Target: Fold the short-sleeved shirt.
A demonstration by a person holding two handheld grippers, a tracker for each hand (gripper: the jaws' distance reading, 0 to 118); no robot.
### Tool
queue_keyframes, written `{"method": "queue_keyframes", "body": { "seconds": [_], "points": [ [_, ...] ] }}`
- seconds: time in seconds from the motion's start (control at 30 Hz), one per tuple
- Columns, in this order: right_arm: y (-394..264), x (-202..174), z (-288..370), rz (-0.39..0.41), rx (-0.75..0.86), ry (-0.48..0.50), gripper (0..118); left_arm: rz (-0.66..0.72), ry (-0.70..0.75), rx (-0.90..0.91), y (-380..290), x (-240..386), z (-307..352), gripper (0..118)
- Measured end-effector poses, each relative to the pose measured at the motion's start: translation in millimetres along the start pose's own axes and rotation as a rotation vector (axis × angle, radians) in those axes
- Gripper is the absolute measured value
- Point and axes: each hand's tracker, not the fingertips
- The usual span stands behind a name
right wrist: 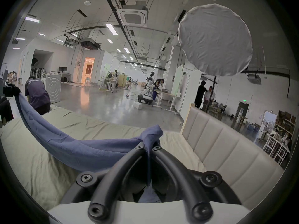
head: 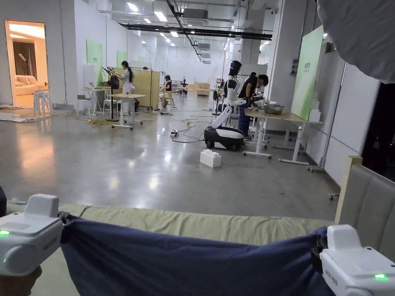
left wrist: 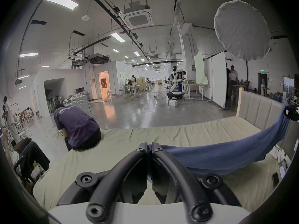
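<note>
Both claws, left (left wrist: 149, 148) and right (right wrist: 148, 147), pinch unmarked blue shirt (head: 185, 262).

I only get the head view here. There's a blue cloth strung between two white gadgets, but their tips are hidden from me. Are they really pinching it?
Observer: Yes. In the left gripper view the left gripper has both jaws closed on the edge of the blue shirt.
Operator: And the other one?
Observer: Same. The right gripper is clamped too, with a tuft of cloth poking up past its jaws.
Operator: Is anybody near the bed? I see none close by.
Observer: A person in a dark purple top sits bent over on the bed's far left edge.
</note>
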Motion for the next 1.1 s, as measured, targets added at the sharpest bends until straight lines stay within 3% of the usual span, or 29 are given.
{"method": "queue_keyframes", "body": {
  "seconds": [0.27,0.57,0.7,0.83,0.93,1.1],
  "points": [
    [-91.9,-14.8,78.2,-0.006,-0.148,0.071,3,0.020,-0.016,-0.121,-117.2,-4.0,75.8,4],
    [-185.4,-43.6,136.2,0.111,-0.343,0.149,3,0.026,-0.026,-0.355,-230.7,-13.4,126.5,4],
    [-221.1,-51.0,142.8,0.118,-0.457,0.154,3,0.013,-0.047,-0.436,-262.5,-18.9,126.4,4],
    [-250.9,-58.2,145.0,0.220,-0.536,0.129,3,-0.005,-0.057,-0.506,-281.4,-22.5,121.3,4],
    [-263.5,-58.0,144.3,0.176,-0.582,0.145,3,-0.053,-0.067,-0.552,-284.1,-10.7,126.2,4],
    [-276.8,-57.7,141.6,0.192,-0.619,0.144,3,-0.089,-0.076,-0.613,-295.9,-3.8,123.9,4]
  ]
}}
